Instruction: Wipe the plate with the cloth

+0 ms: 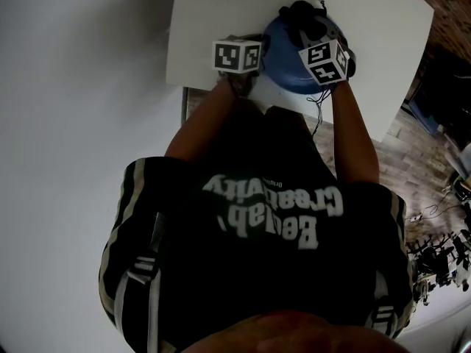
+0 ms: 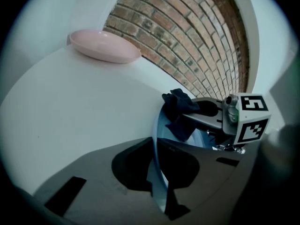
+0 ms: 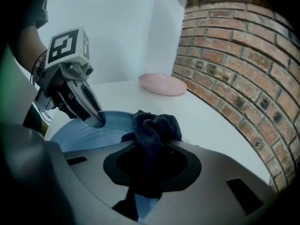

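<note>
The left gripper (image 2: 158,172) is pinching the rim of the blue plate (image 3: 86,130), its jaws closed on the edge. The plate is sitting on the white table (image 1: 221,20), near the side closest to the person. The right gripper (image 3: 149,172) is clamping a bunched dark cloth (image 3: 154,125) over the plate's inner surface. The cloth seems to be touching it, though the contact is hard to see. A pink dish (image 3: 162,84) is lying farther back, beside the brick wall (image 3: 234,55).
</note>
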{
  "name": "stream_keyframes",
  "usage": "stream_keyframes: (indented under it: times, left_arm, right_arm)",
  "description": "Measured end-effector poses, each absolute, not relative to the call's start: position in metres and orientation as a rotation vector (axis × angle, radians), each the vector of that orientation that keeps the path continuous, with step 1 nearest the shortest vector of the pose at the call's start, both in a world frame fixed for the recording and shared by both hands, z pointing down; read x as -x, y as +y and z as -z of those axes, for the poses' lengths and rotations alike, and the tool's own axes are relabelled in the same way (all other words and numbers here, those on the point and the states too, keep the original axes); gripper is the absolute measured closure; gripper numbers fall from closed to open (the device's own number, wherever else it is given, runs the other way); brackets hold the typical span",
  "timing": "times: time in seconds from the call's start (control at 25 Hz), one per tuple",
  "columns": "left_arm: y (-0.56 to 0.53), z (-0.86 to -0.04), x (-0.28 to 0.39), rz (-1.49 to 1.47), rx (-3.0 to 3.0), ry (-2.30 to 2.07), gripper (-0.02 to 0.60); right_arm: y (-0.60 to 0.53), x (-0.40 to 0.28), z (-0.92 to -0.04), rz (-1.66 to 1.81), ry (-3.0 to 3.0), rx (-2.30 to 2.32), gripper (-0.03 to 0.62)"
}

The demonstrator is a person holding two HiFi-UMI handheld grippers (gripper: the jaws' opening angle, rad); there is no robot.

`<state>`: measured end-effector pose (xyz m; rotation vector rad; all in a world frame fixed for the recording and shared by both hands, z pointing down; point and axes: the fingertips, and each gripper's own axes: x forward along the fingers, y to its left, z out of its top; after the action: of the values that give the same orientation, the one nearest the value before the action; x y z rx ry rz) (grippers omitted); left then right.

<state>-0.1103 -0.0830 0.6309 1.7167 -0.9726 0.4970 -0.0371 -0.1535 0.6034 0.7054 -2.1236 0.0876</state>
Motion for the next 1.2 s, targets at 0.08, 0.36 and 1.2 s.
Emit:
stream_keyframes:
  times: [0.08, 0.36, 1.2]
  left_arm:
    - [-0.082, -0.632, 0.112, -0.492, -1.719, -0.980, 0.569]
    - [-0.078, -0.633, 0.116, -0.480, -1.719, -0.984, 0.569]
    - [-0.092, -0.638, 0.103, -0.467, -1.703, -1.015, 0.569]
  right_arm:
    - [-0.154, 0.028, -0.605, -0.097, -2.108, -0.725, 0.516]
    - [-0.146, -0.001, -0.605, -0.135, -2.067, -0.776, 0.516]
    - [-0.094, -0.061, -0.611, -0.210, -2.083, -0.733, 0.514]
